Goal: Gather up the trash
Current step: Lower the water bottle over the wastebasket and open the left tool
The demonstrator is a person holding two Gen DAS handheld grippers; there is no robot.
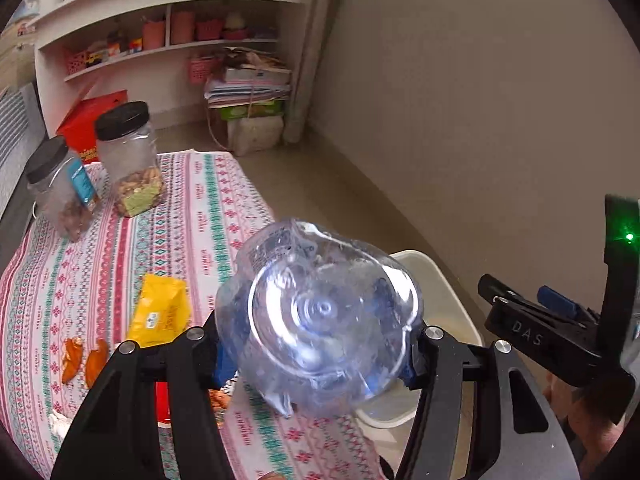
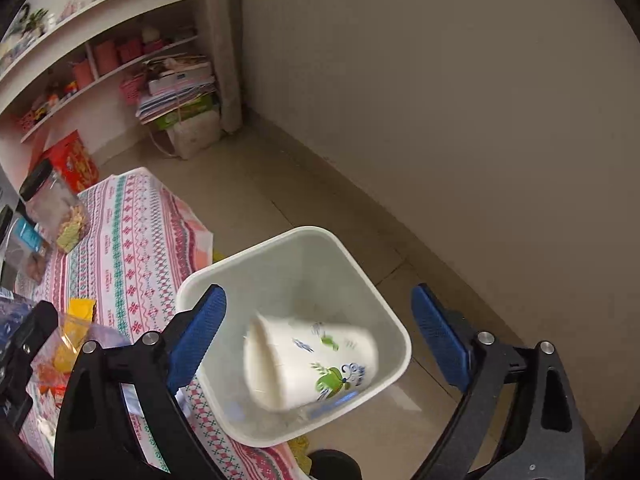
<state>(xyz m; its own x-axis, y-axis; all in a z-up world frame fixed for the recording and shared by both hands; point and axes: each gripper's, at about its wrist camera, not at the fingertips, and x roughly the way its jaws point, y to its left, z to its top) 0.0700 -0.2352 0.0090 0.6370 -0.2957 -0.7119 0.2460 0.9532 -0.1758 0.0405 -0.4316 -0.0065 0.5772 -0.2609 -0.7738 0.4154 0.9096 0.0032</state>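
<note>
Right wrist: gripper (image 2: 320, 336) wide above bin (image 2: 304, 236)

there are two jars (image 1: 130, 160) with black lids on the table. there is one clear bottle (image 1: 320, 312), one yellow packet (image 1: 162, 312), one white bin (image 2: 296, 256) and one paper cup (image 2: 308, 360) (it is inside the bin). two orange peels (image 1: 84, 358) lie side by side.

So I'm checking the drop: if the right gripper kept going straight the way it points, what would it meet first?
Most likely the paper cup lying inside the white bin. The right gripper is open and empty, aimed into the bin's mouth; depth is hard to judge.
</note>
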